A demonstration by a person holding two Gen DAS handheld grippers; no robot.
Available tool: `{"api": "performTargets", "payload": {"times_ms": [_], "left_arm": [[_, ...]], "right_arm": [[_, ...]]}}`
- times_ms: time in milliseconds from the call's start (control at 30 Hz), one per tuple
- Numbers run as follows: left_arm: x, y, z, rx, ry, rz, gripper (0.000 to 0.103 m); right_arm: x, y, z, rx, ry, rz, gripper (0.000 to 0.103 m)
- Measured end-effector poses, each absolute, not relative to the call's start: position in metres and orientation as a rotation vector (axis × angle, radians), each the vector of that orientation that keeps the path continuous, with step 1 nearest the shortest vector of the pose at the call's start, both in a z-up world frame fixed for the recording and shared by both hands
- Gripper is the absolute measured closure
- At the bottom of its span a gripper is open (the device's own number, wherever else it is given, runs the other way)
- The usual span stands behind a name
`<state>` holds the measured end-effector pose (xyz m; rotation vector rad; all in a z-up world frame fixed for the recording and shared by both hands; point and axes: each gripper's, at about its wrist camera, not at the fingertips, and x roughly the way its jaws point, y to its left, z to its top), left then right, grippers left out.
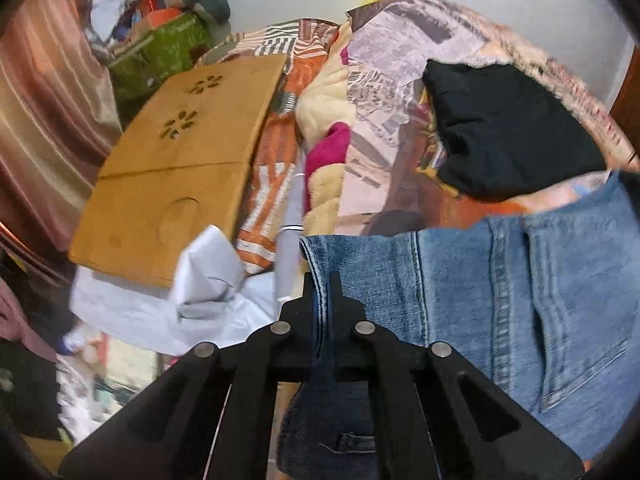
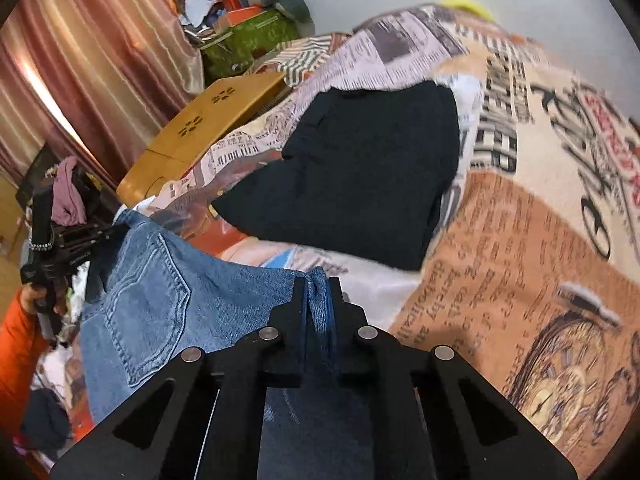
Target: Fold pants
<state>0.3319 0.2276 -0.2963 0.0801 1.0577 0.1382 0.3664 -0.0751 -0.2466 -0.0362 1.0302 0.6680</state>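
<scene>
Blue denim jeans (image 1: 500, 300) hang stretched between both grippers above a bed. My left gripper (image 1: 322, 280) is shut on the top edge of the jeans at one end, with denim pinched between its black fingers. My right gripper (image 2: 318, 286) is shut on the same edge at the other end, and the jeans (image 2: 160, 304) spread to its left with a back pocket showing. In the right wrist view the left gripper (image 2: 100, 234) appears at far left, held by a hand in an orange sleeve (image 2: 18, 344).
A folded black garment (image 2: 360, 176) lies on the newspaper-print blanket (image 2: 532, 240) beyond the jeans. A wooden lap tray (image 1: 176, 168) rests on the bed's left side beside white cloth (image 1: 208, 280). Curtains (image 2: 80, 80) and a cluttered green box (image 2: 248, 44) stand at the back left.
</scene>
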Motion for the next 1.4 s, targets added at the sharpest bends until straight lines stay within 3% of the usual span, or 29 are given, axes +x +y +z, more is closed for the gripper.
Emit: {"api": "performTargets", "payload": {"times_ms": [400,567,700,767,833,867,1033,1400], "left_arm": [[0.322,0.244,-0.294,0.124,1.107,0.233,0.096],[0.32,0.242,-0.286,0.126,1.101,0.244,0.095],[0.302,0.23,-0.245,0.095,1.0,0.214,0.094],[0.29,0.219,-0.224,0.079,0.949,0.18,0.092],[0.278,0.207,-0.211,0.047,0.928,0.131,0.084],[0.274,0.203,-0.209,0.045,0.926,0.116,0.082],[0.244,0.176,-0.221,0.021,0.952,0.068,0.064],[0.235,0.142,-0.289,-0.083,1.114,0.119,0.06]], "right_arm": [[0.393,-0.056,-0.247,-0.028,0.998,0.629,0.096],[0.398,-0.133,-0.227,0.099,0.974,0.433,0.096],[0.358,-0.188,-0.197,0.071,0.967,0.417,0.095],[0.324,-0.218,-0.186,0.066,0.965,0.383,0.088],[0.295,-0.248,-0.181,0.097,0.956,0.34,0.067],[0.271,-0.271,-0.177,0.125,0.939,0.303,0.064],[0.193,-0.35,-0.173,0.235,0.916,0.1,0.061],[0.073,-0.496,-0.253,0.568,0.99,-0.311,0.057]]}}
